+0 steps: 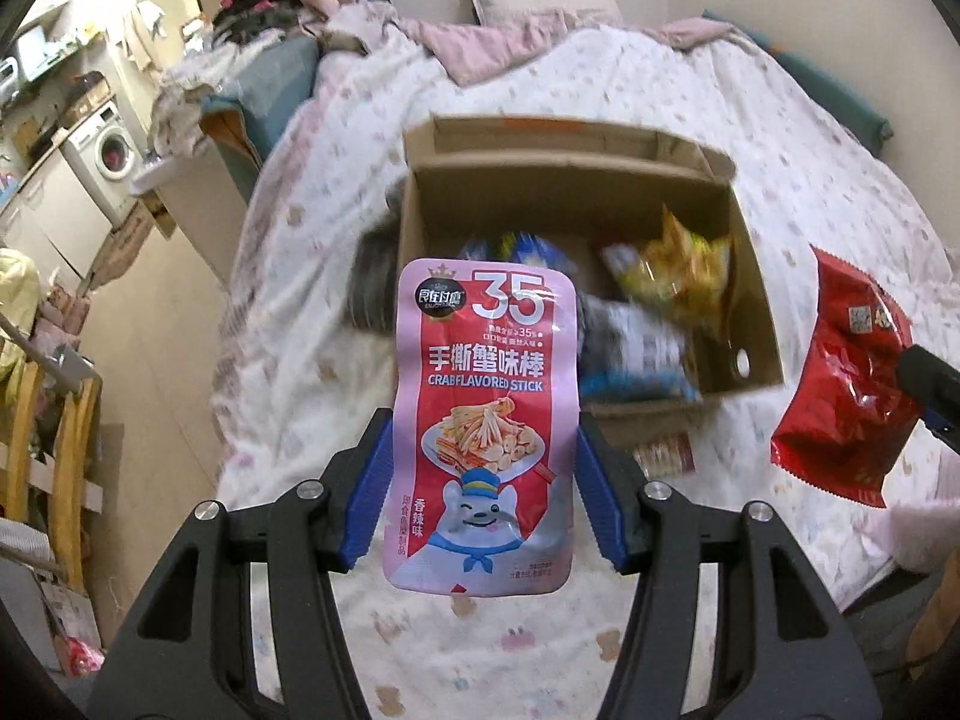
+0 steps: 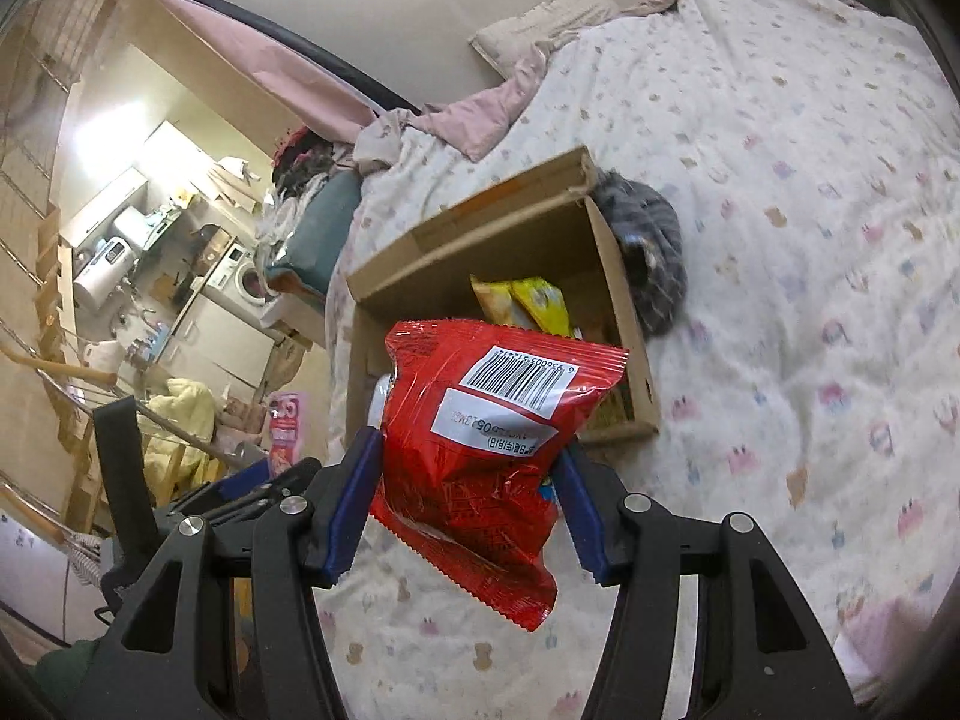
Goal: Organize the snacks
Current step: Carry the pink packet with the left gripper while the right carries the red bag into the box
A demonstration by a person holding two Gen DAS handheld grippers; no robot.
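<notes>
Left gripper [image 1: 483,468] clamped on a pink pouch [image 1: 483,420] labelled "CRABFLAVORED STICK", blue pads [image 1: 369,492] pressing its two side edges, pouch upright and lifted clear of the bed [image 1: 690,90]. Right gripper [image 2: 468,498] closed on a red bag [image 2: 486,456], barcode side facing the camera, bag crumpled between the pads and hanging tilted above the quilt. Beyond both, an open box [image 1: 750,276] standing on the bed, flaps up, holding yellow packets [image 1: 684,270] and blue-and-white ones [image 1: 636,354], the latter blurred. Grey striped cloth [image 2: 651,252] touching the box's outer wall. In the left view, red bag at far right, level with the box front. In the right view, pink pouch at left, beside the bed edge. Washer [image 1: 111,150] in the background room.
</notes>
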